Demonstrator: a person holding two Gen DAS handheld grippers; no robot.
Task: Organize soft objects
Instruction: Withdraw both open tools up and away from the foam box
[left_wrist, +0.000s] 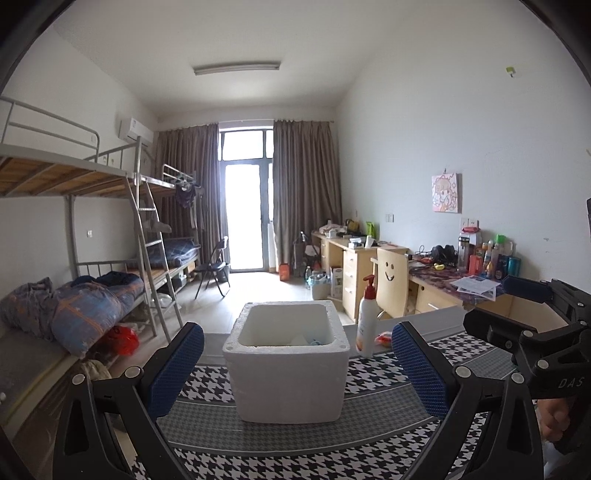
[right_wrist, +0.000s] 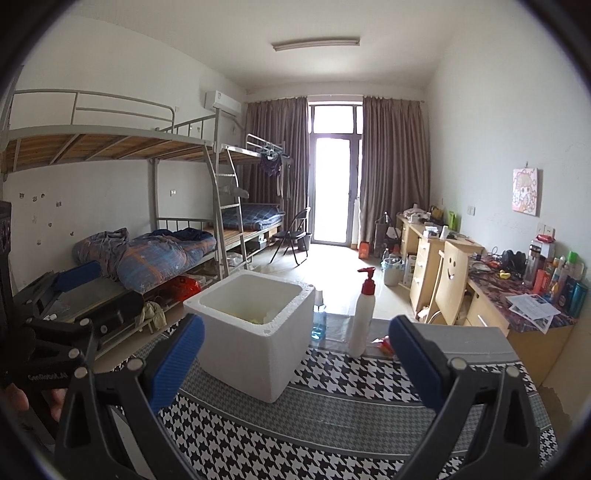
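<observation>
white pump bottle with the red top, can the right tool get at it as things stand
Probably yes: the white pump bottle with the red top stands upright beside the white foam box, and the open right tool faces it with nothing between.

Bunk beds (left_wrist: 74, 177) along the left wall, with a rumpled blue quilt (right_wrist: 155, 254) on the lower one. Brown curtains (left_wrist: 306, 192) beside a bright glass door (right_wrist: 332, 192). Wooden chair with a smiley face (left_wrist: 391, 280) at a cluttered desk (right_wrist: 517, 291). White pump bottle (right_wrist: 362, 314) upright on the houndstooth-patterned surface (left_wrist: 295, 458).
</observation>
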